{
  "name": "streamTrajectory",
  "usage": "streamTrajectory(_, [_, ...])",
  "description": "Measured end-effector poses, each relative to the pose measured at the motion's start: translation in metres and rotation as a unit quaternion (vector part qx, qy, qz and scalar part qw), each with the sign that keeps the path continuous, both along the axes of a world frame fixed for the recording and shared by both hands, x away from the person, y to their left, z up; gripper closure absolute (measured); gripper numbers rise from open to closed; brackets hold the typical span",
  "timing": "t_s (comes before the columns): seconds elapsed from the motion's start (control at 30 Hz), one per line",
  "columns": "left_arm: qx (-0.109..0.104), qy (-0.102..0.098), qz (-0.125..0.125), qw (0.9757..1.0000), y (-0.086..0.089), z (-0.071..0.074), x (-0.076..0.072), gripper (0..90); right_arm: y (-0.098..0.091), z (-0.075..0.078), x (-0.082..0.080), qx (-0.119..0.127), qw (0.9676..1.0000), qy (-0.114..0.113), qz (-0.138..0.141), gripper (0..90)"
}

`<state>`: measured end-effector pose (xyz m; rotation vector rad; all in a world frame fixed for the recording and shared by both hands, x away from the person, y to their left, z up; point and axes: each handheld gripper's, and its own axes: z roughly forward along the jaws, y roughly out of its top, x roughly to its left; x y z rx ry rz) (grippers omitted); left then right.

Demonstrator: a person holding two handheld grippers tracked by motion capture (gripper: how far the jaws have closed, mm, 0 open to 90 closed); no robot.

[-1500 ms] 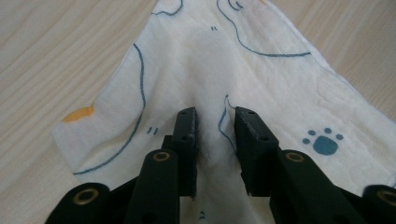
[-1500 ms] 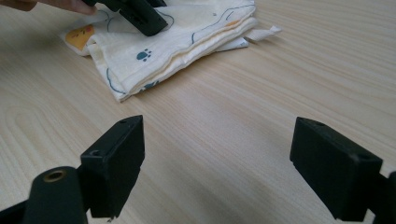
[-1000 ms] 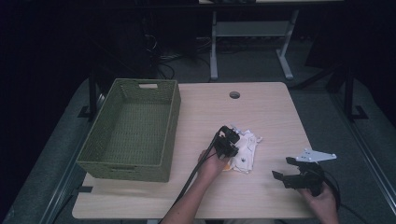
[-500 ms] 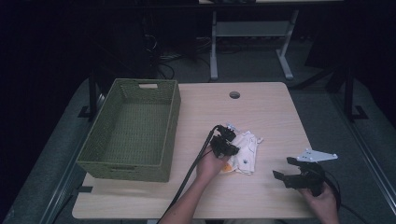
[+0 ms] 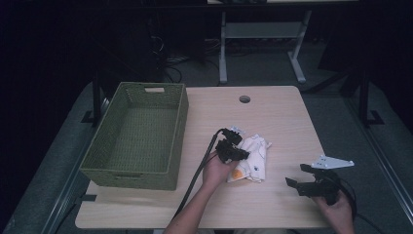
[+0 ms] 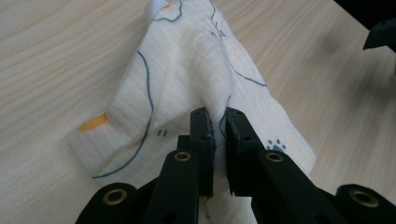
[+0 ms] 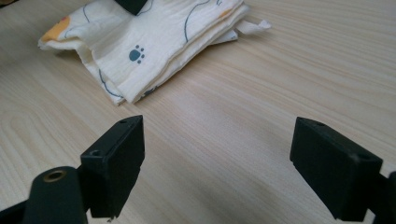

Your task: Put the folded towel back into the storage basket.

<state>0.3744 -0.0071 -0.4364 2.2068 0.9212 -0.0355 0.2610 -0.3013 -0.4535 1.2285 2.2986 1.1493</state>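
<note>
A cream cloth (image 5: 254,158) with blue line drawings, paw prints and orange patches lies folded on the wooden table (image 5: 272,117). My left gripper (image 5: 237,151) is shut on a pinched ridge of this cloth (image 6: 187,79), which rises into a peak between the two black jaws (image 6: 217,133). The rest of the cloth (image 7: 154,42) still rests in folded layers on the table. My right gripper (image 5: 298,175) stands open to the right of the cloth, low over the table near the front edge, with bare wood between its fingers (image 7: 219,158).
A green woven basket (image 5: 141,134) with nothing in it stands on the left part of the table. A round cable hole (image 5: 244,99) sits near the far edge. Dark floor and a white desk frame (image 5: 258,34) lie beyond.
My left gripper has shifted slightly toward the near left over the cloth, pulling a fold up with it. The right gripper has stayed in place.
</note>
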Motion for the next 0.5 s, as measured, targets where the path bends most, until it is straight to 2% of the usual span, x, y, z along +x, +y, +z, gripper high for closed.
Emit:
streamTrajectory(0.23, [-0.005,0.002,0.000,1.0000,0.0050,0.0044,0.0000,83.3,-0.0001,0.0000,0.0005,0.001,1.0000,0.002,0.000,17.4])
streamTrajectory(0.5, [-0.021,0.007,-0.002,0.9998,0.0079,0.0082,-0.0009,83.3,-0.0003,-0.0001,0.0009,0.003,1.0000,0.004,-0.004,17.4])
